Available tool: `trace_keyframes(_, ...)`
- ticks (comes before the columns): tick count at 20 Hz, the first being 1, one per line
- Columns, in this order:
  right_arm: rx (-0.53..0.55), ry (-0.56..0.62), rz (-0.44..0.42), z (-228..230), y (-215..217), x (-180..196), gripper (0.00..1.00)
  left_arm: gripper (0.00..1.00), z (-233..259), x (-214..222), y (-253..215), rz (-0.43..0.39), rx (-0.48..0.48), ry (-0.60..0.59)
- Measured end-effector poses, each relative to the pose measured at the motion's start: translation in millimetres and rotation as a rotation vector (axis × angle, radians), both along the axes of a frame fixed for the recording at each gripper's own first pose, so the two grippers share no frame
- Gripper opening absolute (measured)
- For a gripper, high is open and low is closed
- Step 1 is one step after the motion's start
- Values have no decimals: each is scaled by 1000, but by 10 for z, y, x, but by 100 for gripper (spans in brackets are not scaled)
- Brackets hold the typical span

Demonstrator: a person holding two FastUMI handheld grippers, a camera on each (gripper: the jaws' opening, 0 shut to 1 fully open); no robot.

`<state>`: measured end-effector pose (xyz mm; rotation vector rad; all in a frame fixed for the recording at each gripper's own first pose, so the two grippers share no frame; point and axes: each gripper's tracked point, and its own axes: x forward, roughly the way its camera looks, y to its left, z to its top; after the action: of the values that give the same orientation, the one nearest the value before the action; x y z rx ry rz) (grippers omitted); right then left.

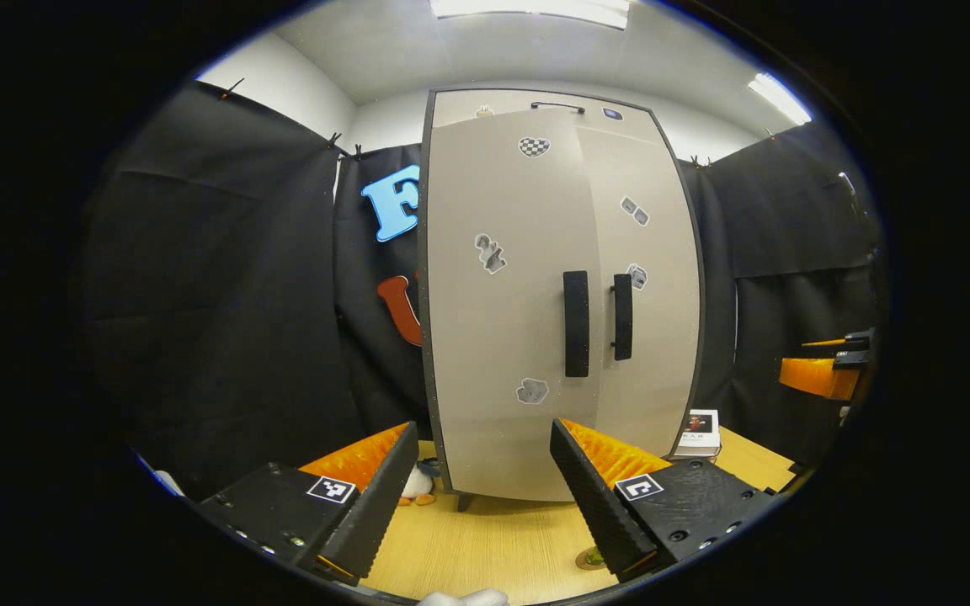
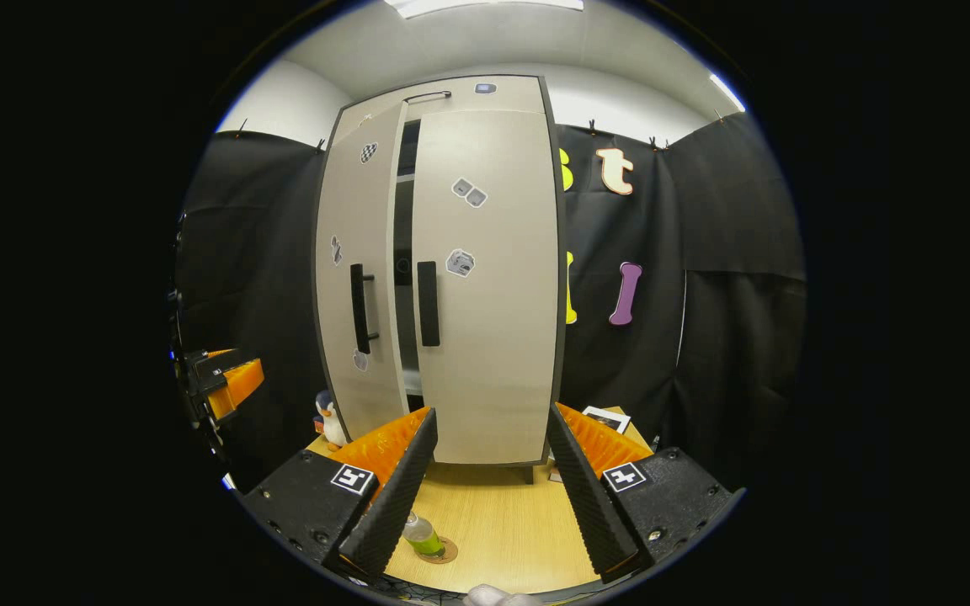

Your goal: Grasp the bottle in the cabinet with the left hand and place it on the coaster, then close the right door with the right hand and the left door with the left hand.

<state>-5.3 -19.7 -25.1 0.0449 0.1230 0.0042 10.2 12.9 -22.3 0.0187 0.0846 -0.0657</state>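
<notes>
Straight ahead of the left gripper (image 1: 481, 488), its fingers spread and empty, the left door (image 1: 502, 295) stands slightly ajar. Its tall handle (image 1: 575, 323) runs upright, nearer this hand than the right gripper (image 2: 492, 480), also spread and empty.

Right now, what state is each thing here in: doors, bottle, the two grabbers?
Right door: shut, or very nearly.
Left door: ajar, a dark gap beside it.
Bottle: upright on the coaster, out of the cabinet.
Left gripper: open, holding nothing.
Right gripper: open, holding nothing.
</notes>
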Motion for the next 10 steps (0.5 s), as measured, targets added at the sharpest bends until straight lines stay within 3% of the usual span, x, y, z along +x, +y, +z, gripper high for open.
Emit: trace_keyframes(10,-8,-5,4,9,29,-10,81,96,5,2,53,7,5,-5)
